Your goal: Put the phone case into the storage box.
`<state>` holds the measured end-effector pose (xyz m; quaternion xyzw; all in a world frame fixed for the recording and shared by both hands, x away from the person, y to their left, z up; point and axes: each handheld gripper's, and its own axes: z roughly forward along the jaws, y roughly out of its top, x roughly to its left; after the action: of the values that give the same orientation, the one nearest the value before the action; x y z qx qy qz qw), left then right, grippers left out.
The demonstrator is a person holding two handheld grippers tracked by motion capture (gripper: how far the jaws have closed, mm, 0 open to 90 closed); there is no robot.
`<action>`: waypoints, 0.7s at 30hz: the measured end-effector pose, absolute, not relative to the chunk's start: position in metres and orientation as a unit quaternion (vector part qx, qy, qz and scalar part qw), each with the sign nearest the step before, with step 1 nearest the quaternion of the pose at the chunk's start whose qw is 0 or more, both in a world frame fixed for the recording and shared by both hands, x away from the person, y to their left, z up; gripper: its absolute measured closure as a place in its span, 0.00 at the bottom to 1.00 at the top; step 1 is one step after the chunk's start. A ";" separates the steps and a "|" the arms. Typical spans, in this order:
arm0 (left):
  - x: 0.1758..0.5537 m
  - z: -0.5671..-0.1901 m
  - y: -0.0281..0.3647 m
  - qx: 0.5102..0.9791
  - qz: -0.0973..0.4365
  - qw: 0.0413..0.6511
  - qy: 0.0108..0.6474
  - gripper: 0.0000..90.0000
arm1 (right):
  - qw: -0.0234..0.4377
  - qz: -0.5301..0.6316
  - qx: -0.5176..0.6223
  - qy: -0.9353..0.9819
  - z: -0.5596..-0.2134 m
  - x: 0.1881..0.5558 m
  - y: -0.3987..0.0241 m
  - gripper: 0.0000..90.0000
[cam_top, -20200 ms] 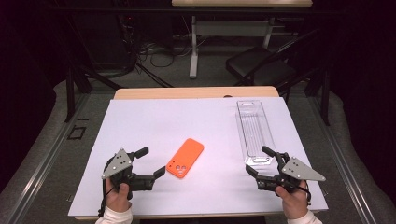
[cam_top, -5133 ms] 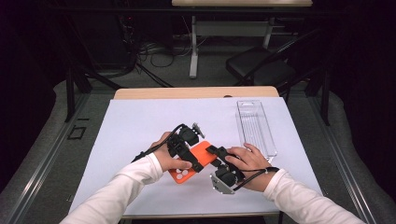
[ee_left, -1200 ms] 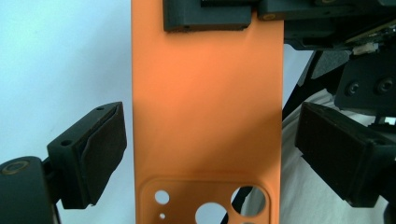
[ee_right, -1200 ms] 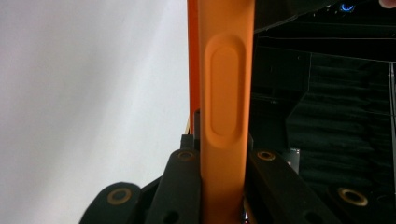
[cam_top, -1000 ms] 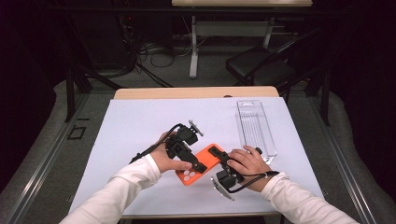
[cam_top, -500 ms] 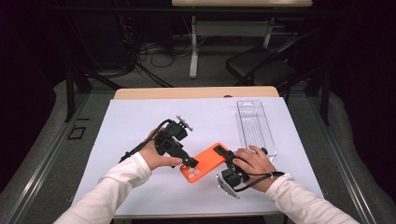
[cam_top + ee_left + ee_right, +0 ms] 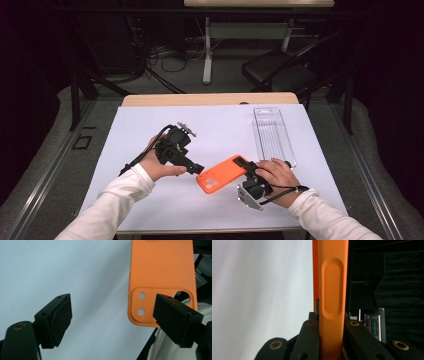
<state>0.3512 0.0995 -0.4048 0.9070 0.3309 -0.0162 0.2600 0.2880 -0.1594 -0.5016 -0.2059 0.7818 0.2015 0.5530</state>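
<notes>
The orange case (image 7: 222, 174) slants, camera end toward the wide, empty left gripper (image 7: 198, 169). The right gripper (image 7: 248, 167) pinches it. The clear tray (image 7: 272, 135) holds nothing.

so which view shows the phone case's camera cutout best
The left gripper view: the case faces it, cutout holes clear. The high view shows the case small; the right gripper view shows its edge, clamped.

Table (image 7: 150, 100) was seen with light wooden top, far edge left bare. White sheet (image 7: 220, 130) was laid over most of top, reaching near edge. Clear plastic tray (image 7: 272, 134) was set directly on sheet toward far right, long side running away from person, nothing seen inside.
</notes>
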 end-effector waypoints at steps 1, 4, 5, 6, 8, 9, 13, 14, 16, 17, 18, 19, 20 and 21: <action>0.351 -0.406 0.100 0.905 -0.016 0.264 0.333 0.18 | 0.551 0.204 -0.203 0.783 -0.501 0.288 -0.160 0.97; 0.351 -0.408 0.101 0.904 -0.017 0.267 0.333 0.18 | 0.546 0.211 -0.194 0.787 -0.502 0.288 -0.162 0.97; 0.350 -0.408 0.101 0.904 -0.017 0.270 0.332 0.18 | 0.544 0.213 -0.190 0.789 -0.502 0.288 -0.162 0.97; 0.350 -0.408 0.102 0.904 -0.017 0.270 0.331 0.18 | 0.541 0.217 -0.187 0.791 -0.502 0.288 -0.163 0.97; 0.350 -0.408 0.103 0.902 -0.013 0.274 0.334 0.18 | 0.537 0.218 -0.174 0.796 -0.502 0.286 -0.164 0.97; 0.350 -0.408 0.104 0.902 -0.009 0.276 0.331 0.18 | 0.535 0.228 -0.171 0.795 -0.502 0.287 -0.165 0.97; 0.350 -0.408 0.108 0.902 0.007 0.279 0.329 0.18 | 0.529 0.245 -0.157 0.797 -0.501 0.287 -0.167 0.97; 0.349 -0.409 0.108 0.901 0.009 0.281 0.331 0.18 | 0.525 0.250 -0.150 0.800 -0.501 0.287 -0.168 0.97; 0.349 -0.408 0.110 0.900 0.010 0.282 0.332 0.18 | 0.521 0.260 -0.139 0.801 -0.502 0.287 -0.169 0.97; 0.349 -0.408 0.110 0.899 0.011 0.285 0.332 0.18 | 0.516 0.268 -0.131 0.803 -0.503 0.287 -0.170 0.97; 0.349 -0.408 0.111 0.899 0.010 0.285 0.331 0.18 | 0.511 0.270 -0.121 0.807 -0.503 0.286 -0.171 0.97; 0.349 -0.407 0.112 0.899 0.014 0.286 0.330 0.18 | 0.509 0.273 -0.122 0.807 -0.503 0.287 -0.172 0.97; 0.348 -0.407 0.112 0.898 0.015 0.289 0.331 0.18 | 0.504 0.281 -0.113 0.809 -0.505 0.287 -0.173 0.97; 0.348 -0.407 0.113 0.897 0.016 0.292 0.331 0.18 | 0.499 0.287 -0.105 0.811 -0.505 0.287 -0.174 0.97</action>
<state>0.3483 0.1126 -0.4065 0.8971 0.3311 0.0158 0.2921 0.2869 -0.1738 -0.5053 -0.1052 0.8107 0.2874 0.4992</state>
